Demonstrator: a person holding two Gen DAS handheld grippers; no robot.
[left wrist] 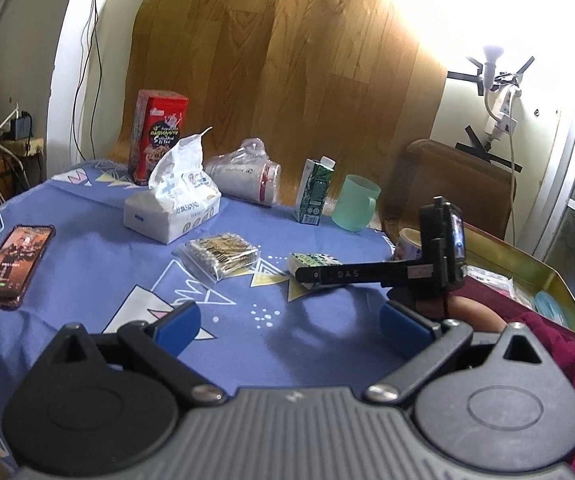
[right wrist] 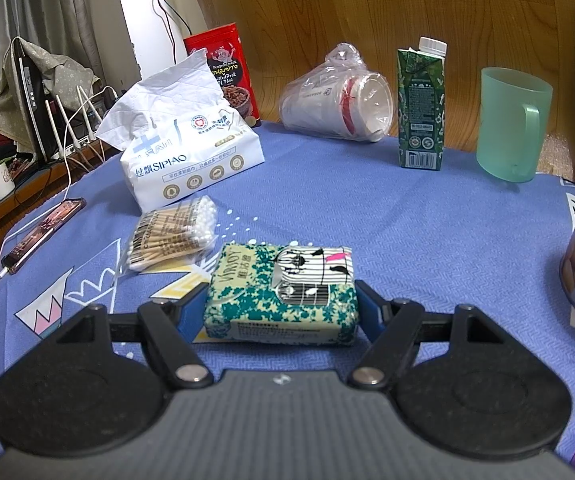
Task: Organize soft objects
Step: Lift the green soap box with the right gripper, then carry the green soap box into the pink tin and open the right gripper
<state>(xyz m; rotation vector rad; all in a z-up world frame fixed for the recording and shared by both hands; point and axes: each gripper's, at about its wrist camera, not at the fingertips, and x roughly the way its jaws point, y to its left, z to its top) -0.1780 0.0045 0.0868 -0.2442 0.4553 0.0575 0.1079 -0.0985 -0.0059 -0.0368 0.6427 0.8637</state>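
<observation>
Blue patterned cloth (right wrist: 367, 216) covers the table under both my claws, with a wood-grain sheet taped up behind its far edge. My right claw (right wrist: 281, 312) has its blue pads on either side of the small tissue pack (right wrist: 283, 292), touching or very nearly touching its two short ends; the pack rests on the cloth near the right edge, so I judge this the grasping step, the squeeze not yet firm. My left claw (left wrist: 289, 326) hangs spread wide over bare cloth, holding nothing. Just beyond the pack, toward the left, lies the bag of cotton swabs (right wrist: 175, 236), and past that the big tissue bag (right wrist: 191, 148) with a sheet pulled up. Along the far edge stand a red tin (right wrist: 227, 68), a bagged cup on its side (right wrist: 339, 104), a green carton (right wrist: 421, 108) and a green mug (right wrist: 511, 120). Off the right edge sits an open gold box (left wrist: 527, 276), probably the destination. Next I should close gently, since the pack will crumple, lift straight and carry it right.
</observation>
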